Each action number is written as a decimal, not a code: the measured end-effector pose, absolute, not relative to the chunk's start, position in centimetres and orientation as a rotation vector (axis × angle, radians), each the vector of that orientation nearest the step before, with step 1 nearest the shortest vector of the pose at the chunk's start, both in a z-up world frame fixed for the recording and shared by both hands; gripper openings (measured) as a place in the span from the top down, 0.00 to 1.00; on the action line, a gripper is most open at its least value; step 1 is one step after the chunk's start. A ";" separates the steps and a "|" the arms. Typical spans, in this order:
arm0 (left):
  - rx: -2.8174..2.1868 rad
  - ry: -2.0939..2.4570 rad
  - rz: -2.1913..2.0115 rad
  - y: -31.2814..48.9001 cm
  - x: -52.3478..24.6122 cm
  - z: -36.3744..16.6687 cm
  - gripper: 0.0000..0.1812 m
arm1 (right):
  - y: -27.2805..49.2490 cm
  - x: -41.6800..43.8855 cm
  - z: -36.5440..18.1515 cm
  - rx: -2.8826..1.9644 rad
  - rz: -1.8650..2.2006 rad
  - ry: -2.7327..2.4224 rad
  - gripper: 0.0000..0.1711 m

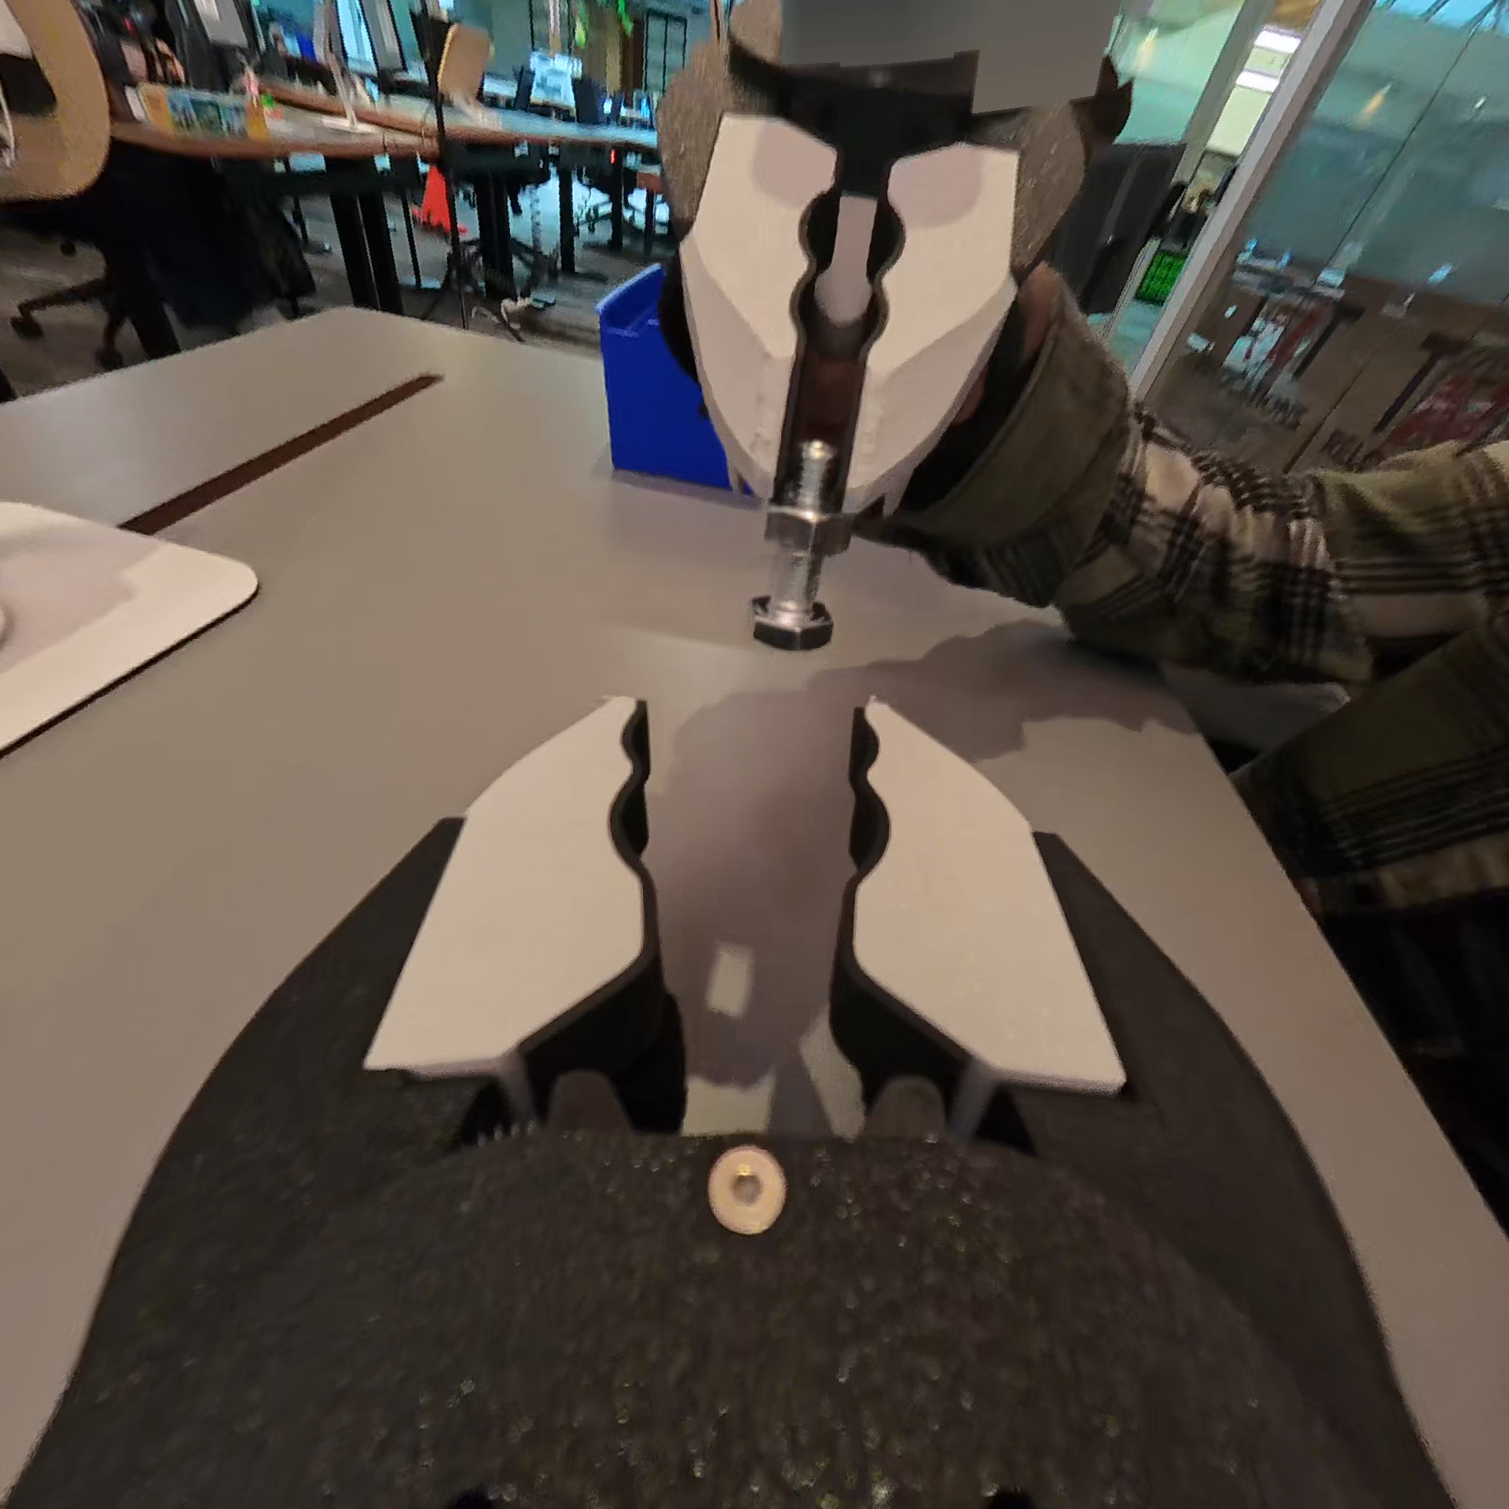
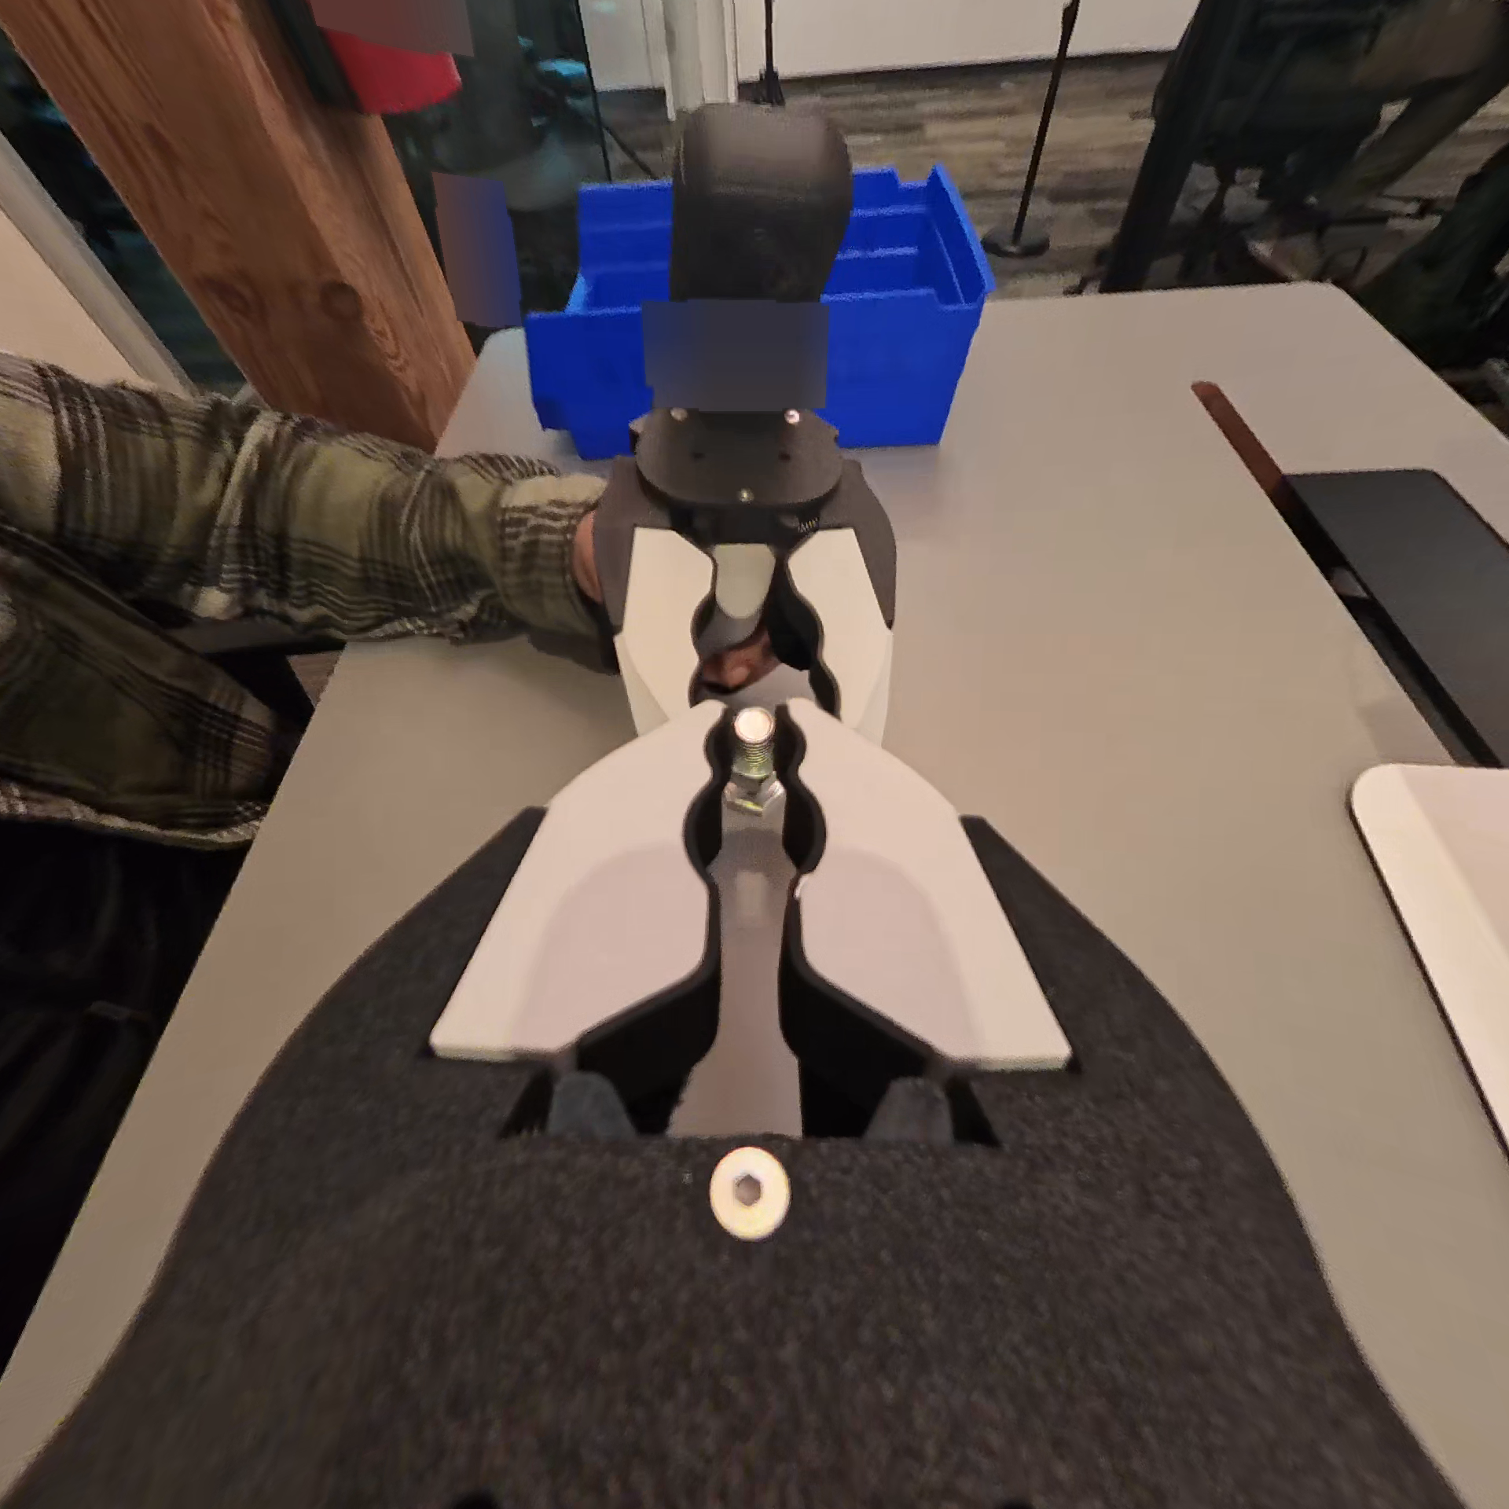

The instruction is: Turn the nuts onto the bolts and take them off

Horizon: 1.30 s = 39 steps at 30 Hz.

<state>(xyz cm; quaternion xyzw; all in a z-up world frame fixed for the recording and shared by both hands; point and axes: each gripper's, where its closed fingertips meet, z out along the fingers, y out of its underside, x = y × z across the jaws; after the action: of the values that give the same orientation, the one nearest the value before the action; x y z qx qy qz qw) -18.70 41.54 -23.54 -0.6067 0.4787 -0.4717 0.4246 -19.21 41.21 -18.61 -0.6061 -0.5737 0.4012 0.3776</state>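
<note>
So: your right tongs (image 1: 808, 510) grip the nut (image 1: 807, 529) midway up the bolt (image 1: 792, 612), left tongs (image 1: 750, 718) wide beside it, unscrewing unfinished.

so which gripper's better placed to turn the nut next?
Right. The right gripper is already down over the upright bolt, its fingers either side of the nut. The left gripper is open, short of the bolt, holding nothing.

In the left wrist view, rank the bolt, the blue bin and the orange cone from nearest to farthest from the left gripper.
From the left gripper, which is open and empty:
1. Bolt: standing head-down on the table just ahead, its nut at the right gripper tips.
2. Blue bin: behind the bolt, at the table's far edge.
3. Orange cone: on the floor, far background left.
</note>
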 end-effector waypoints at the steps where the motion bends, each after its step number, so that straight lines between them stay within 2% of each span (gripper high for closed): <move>1: -1.504 1.187 -1.187 41.4 -18.6 -23.2 0.75 | 41.1 -19.3 -18.6 -1.552 1.032 -1.473 0.95; 15: -1.405 1.206 -1.169 39.8 -17.3 -21.6 0.82 | 40.5 -19.7 -18.6 -1.532 1.051 -1.516 0.95; 22: -1.413 1.222 -1.172 39.5 -17.0 -21.8 0.82 | 40.0 -19.9 -18.4 -1.508 1.070 -1.528 0.95; 28: -1.419 1.236 -1.186 39.2 -16.7 -22.1 0.89 | 39.4 -20.2 -18.5 -1.502 1.097 -1.557 0.95; 35: -1.425 1.219 -1.156 39.4 -16.9 -22.0 0.89 | 39.5 -20.2 -18.2 -1.454 1.103 -1.545 0.94; 37: -1.425 1.181 -1.162 39.8 -17.1 -21.6 0.89 | 40.1 -20.1 -17.3 -1.429 1.115 -1.475 0.82; 39: -1.426 1.152 -1.171 40.0 -17.3 -21.3 0.89 | 40.5 -20.1 -16.3 -1.388 1.125 -1.415 0.75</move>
<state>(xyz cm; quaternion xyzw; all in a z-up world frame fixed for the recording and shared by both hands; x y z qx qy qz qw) -17.32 39.98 -21.25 -0.5805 0.4688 -0.4769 0.4646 -20.08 40.54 -16.34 -0.5534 -0.5639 0.4483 0.4180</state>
